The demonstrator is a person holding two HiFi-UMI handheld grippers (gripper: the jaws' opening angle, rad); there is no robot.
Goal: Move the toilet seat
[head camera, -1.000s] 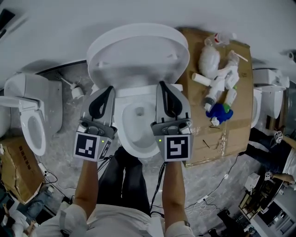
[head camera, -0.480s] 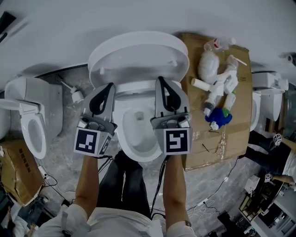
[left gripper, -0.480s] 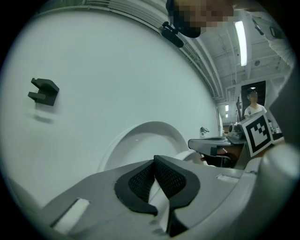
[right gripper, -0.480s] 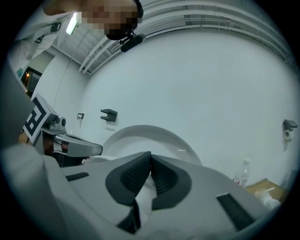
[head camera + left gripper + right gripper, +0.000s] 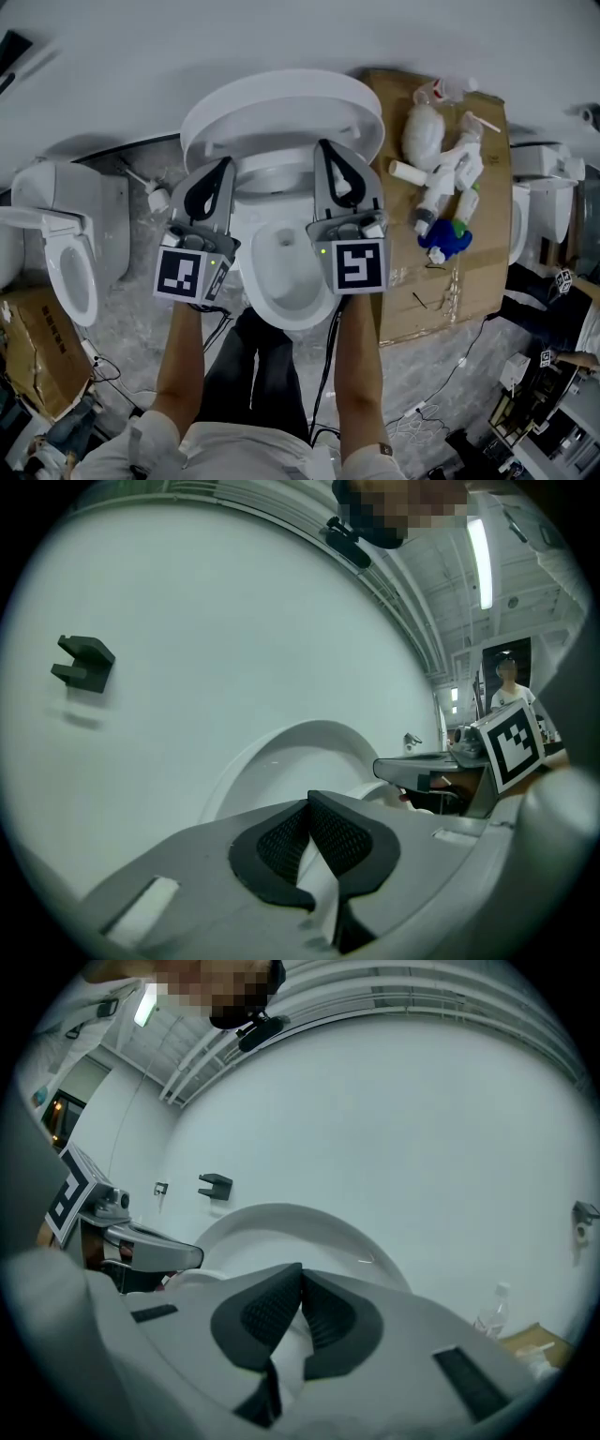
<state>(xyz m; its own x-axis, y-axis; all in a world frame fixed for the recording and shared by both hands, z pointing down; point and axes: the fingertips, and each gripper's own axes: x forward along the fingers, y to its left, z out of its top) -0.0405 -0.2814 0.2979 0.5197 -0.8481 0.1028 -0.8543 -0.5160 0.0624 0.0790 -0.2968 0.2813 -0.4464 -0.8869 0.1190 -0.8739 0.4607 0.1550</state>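
I'm looking at the seat [image 5: 281, 117] standing raised behind the bowl [image 5: 286, 300] and leaning back toward the wall [image 5: 281, 28]. If the job is lifting it, that part is looking done. If it is meant to come down, the whole move is left to do. From the head view I can't quite tell whether the ring and the lid are stacked together up there.

I'm holding 2 tools over the bowl, 1 at each side. The left hand-held gripper [image 5: 221, 169] and the right hand-held gripper [image 5: 325, 150] are both clenched, with nothing between their pads. Their tips are pointing at the seat's lower part and sitting near it. I'm judging no grip is taken yet, so any further move is waiting on a push or a fresh grasp.
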